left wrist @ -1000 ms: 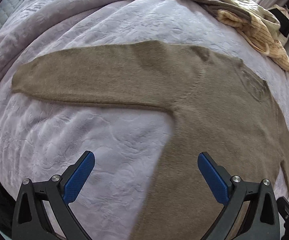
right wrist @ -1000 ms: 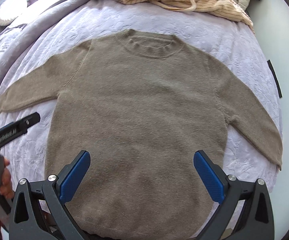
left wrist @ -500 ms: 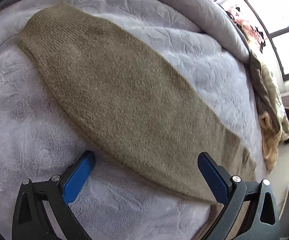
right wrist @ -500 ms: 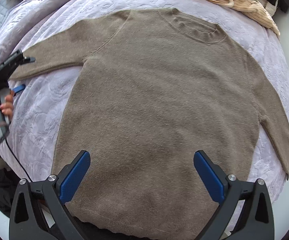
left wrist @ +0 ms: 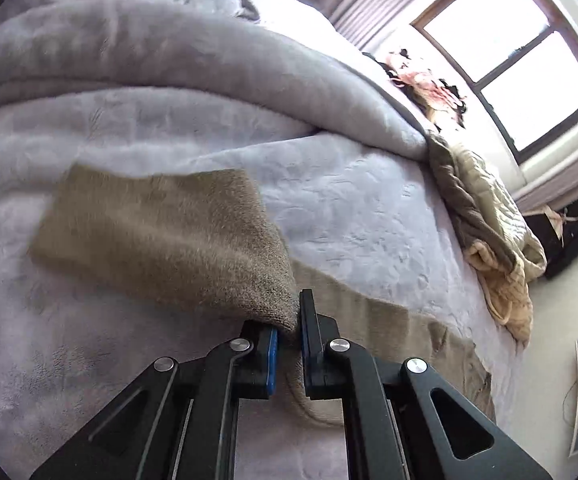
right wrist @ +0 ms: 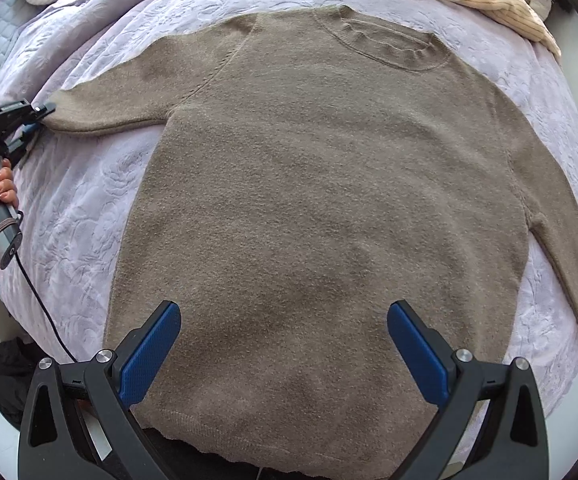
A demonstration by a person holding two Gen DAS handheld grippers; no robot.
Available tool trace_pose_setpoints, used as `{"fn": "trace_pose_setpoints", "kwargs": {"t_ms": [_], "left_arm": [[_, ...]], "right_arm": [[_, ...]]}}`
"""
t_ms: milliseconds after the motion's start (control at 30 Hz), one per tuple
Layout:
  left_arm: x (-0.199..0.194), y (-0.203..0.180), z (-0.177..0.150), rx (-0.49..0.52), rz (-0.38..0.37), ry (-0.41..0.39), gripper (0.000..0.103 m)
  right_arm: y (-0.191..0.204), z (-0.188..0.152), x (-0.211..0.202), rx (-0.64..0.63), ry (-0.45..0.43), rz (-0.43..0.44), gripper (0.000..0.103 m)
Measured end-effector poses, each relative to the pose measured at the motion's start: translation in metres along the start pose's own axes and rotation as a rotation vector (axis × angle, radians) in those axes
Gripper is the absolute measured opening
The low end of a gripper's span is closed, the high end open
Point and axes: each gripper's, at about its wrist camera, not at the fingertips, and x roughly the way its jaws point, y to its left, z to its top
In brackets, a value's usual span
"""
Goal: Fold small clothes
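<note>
A brown sweater (right wrist: 329, 200) lies flat on the purple blanket (right wrist: 81, 208) on the bed. The left gripper (left wrist: 287, 334) has just squeezed together and now pinches the end of the far left sleeve (left wrist: 161, 236). The right gripper (right wrist: 285, 344) hangs spread wide over the sweater's near hem, touching nothing.
</note>
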Motion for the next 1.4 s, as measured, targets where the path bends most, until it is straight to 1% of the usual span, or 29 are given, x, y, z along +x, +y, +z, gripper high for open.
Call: {"fn": "trace_pose_setpoints", "kwargs": {"t_ms": [67,167,267,333,400,467,533,600,633,667,700,767,833,933,1000,1033,1100,1133,1167,1200,1233,1267,1300,1333,1367,1400], "left_arm": [[-0.007,-0.037,0.000,0.087,-0.029,-0.023,0.010],[-0.011,-0.099,-0.007,0.213,-0.095,-0.038,0.010],[-0.010,-0.167,-0.029,0.344,-0.185,-0.017,0.010],[-0.003,-0.210,-0.053,0.438,-0.226,0.016,0.010],[0.012,-0.250,-0.086,0.538,-0.241,0.064,0.010],[0.030,-0.274,-0.119,0.601,-0.253,0.126,0.010],[0.051,-0.296,-0.156,0.668,-0.235,0.191,0.010],[0.071,-0.306,-0.189,0.723,-0.180,0.237,0.011],[0.081,-0.309,-0.202,0.748,-0.145,0.259,0.011],[0.090,-0.311,-0.215,0.771,-0.103,0.282,0.019],[0.099,-0.309,-0.225,0.787,-0.073,0.305,0.041],[0.104,-0.305,-0.237,0.802,-0.032,0.309,0.066],[0.096,-0.303,-0.241,0.820,-0.008,0.295,0.066],[0.073,-0.300,-0.229,0.821,-0.015,0.295,0.066],[0.053,-0.290,-0.210,0.807,-0.026,0.259,0.066],[0.046,-0.282,-0.196,0.792,-0.016,0.236,0.066],[0.038,-0.257,-0.165,0.734,0.034,0.198,0.066],[0.041,-0.244,-0.149,0.700,0.063,0.193,0.066],[0.045,-0.227,-0.134,0.665,0.098,0.194,0.066],[0.052,-0.212,-0.120,0.633,0.142,0.206,0.066],[0.060,-0.197,-0.109,0.600,0.184,0.222,0.066],[0.067,-0.183,-0.099,0.564,0.213,0.237,0.066],[0.074,-0.169,-0.091,0.525,0.228,0.253,0.066],[0.080,-0.158,-0.087,0.488,0.228,0.273,0.066],[0.085,-0.150,-0.084,0.463,0.220,0.293,0.066],[0.090,-0.143,-0.084,0.452,0.217,0.309,0.066]], "right_arm": [[-0.010,-0.001,-0.002,0.020,-0.007,0.004,0.103],[-0.027,-0.003,-0.006,0.058,-0.022,0.011,0.103],[-0.049,-0.006,-0.012,0.104,-0.040,0.015,0.103],[-0.065,-0.009,-0.014,0.141,-0.047,0.017,0.103],[-0.084,-0.014,-0.014,0.185,-0.049,0.017,0.103],[-0.104,-0.021,-0.012,0.226,-0.049,0.018,0.103],[-0.123,-0.027,-0.009,0.265,-0.044,0.015,0.103],[-0.137,-0.034,-0.004,0.293,-0.037,0.014,0.103],[-0.147,-0.038,0.000,0.314,-0.029,0.012,0.103],[-0.153,-0.041,0.003,0.327,-0.023,0.011,0.103],[-0.160,-0.044,0.007,0.342,-0.016,0.010,0.103],[-0.171,-0.048,0.011,0.366,-0.009,0.008,0.103],[-0.180,-0.047,0.013,0.376,-0.010,0.003,0.103],[-0.183,-0.037,0.008,0.353,-0.036,-0.021,0.103],[-0.178,-0.021,0.003,0.303,-0.071,-0.041,0.103],[-0.175,-0.011,0.000,0.275,-0.091,-0.048,0.103],[-0.162,0.013,-0.005,0.189,-0.147,-0.060,0.103],[-0.144,0.033,-0.008,0.112,-0.190,-0.066,0.103],[-0.133,0.044,-0.009,0.070,-0.210,-0.068,0.103],[-0.115,0.057,-0.009,0.002,-0.243,-0.073,0.103],[-0.089,0.078,-0.007,-0.095,-0.289,-0.082,0.103],[-0.076,0.089,-0.005,-0.146,-0.311,-0.092,0.103],[-0.051,0.107,0.002,-0.234,-0.345,-0.114,0.103],[-0.034,0.118,0.009,-0.289,-0.364,-0.131,0.102],[-0.015,0.131,0.018,-0.355,-0.383,-0.156,0.102],[0.000,0.144,0.029,-0.406,-0.399,-0.184,0.100]]}}
